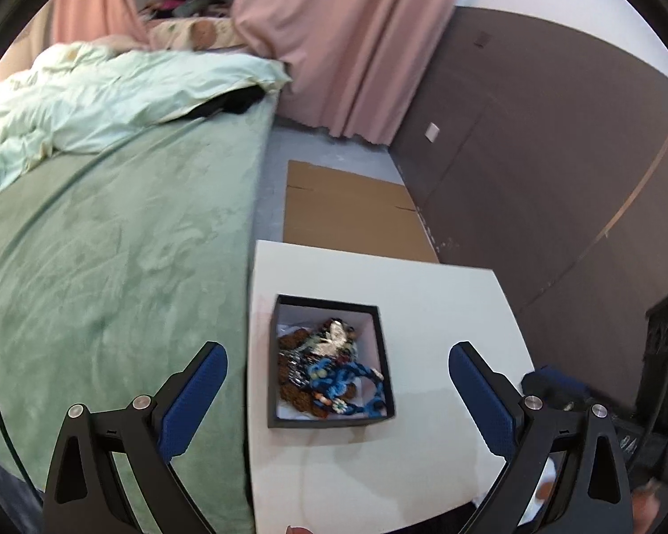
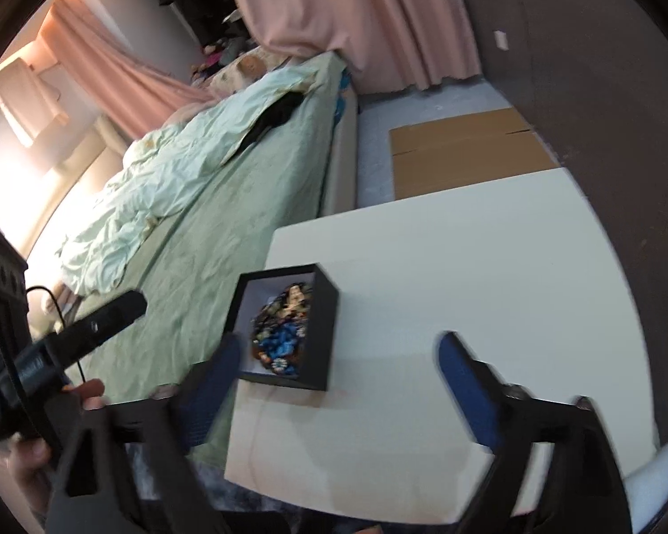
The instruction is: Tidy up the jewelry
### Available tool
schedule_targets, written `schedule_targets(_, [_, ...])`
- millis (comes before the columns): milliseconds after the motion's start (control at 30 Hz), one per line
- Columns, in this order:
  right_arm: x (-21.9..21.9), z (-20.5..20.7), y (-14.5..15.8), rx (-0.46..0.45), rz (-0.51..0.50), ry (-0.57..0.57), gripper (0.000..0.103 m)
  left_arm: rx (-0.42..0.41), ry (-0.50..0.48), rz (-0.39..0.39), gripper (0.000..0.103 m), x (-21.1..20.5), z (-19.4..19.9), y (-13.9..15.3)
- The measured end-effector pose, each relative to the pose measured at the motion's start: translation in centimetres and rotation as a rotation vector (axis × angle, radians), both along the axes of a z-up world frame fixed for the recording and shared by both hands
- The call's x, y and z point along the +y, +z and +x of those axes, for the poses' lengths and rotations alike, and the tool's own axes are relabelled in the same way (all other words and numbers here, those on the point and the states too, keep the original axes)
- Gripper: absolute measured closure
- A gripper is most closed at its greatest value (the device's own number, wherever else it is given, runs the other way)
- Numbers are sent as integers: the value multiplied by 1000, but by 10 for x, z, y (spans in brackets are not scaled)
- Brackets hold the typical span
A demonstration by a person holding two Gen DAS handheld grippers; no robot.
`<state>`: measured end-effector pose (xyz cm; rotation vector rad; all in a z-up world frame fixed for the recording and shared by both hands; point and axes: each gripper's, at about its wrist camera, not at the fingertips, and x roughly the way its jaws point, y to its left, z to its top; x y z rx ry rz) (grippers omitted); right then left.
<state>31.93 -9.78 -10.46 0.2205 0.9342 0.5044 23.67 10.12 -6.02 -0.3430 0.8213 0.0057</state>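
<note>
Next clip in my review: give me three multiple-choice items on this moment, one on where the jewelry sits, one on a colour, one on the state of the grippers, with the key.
1. Where is the jewelry?
A. Heaped inside the black box on the white table
B. Spread over the green bed cover
C. On the cardboard sheet on the floor

2. What colour are the gripper pads?
A. Red
B. Blue
C. Yellow

3. How do the left gripper and right gripper stand?
A. Both shut on a necklace
B. One open, one shut
C. Both wide open, holding nothing

Key: A, the beads fill the box; B, both views show blue pads; C, nothing lies between either pair of fingers.
</note>
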Motion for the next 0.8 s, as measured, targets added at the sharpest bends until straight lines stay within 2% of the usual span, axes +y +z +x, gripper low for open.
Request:
schedule_targets(200, [-31, -9, 11, -31, 29, -48, 5, -11, -93, 40, 0, -31, -6, 5])
schedule_targets(567, [-68, -43, 17, -82, 29, -42, 5, -82, -146, 65, 0, -59, -24, 20])
schedule_targets(667, [-73, -51, 19, -80, 51, -20, 5, -81, -167, 89, 0, -66, -28, 23])
schedule_targets(800, [-76, -57, 24, -93, 26, -29, 5, -83, -188, 104, 0, -70, -38, 29])
